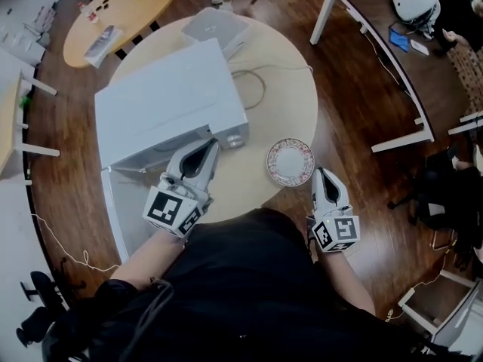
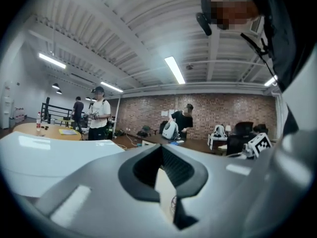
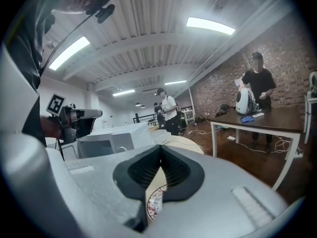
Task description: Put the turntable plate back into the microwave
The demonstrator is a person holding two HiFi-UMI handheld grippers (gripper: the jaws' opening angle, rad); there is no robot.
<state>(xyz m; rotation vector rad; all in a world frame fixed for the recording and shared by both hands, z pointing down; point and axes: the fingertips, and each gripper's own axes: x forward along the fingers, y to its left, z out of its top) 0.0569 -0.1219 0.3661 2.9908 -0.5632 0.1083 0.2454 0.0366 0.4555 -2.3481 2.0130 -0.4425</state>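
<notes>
Left gripper (image 1: 210,148): sits low in the middle of the head view, shut tip to tip on nothing; points up-frame at the open front of the microwave, just short of it.
Right gripper (image 1: 323,173): sits lower right of centre, likewise closed tight and empty; tips just beside the lower right rim of the plate, contact not clear.
Plate (image 1: 290,161): lies flat on the table near its lower edge, right of the microwave and between the two grippers; white centre, red patterned rim; outside the microwave.
Microwave (image 1: 170,104): white, stands on the table left of centre, front toward the bottom of the frame.
Door (image 1: 113,213): swung open, runs down-frame from the microwave's lower left corner, past the table edge.
Table (image 1: 294,89): round, pale, fills the middle of the head view over a dark wood floor.
Laptop (image 1: 219,27): grey, closed, at the top of the table behind the microwave.
Cable (image 1: 253,81): loops over the tabletop to the right of the microwave.
Person: black top fills the bottom of the head view, a forearm behind each gripper.
</notes>
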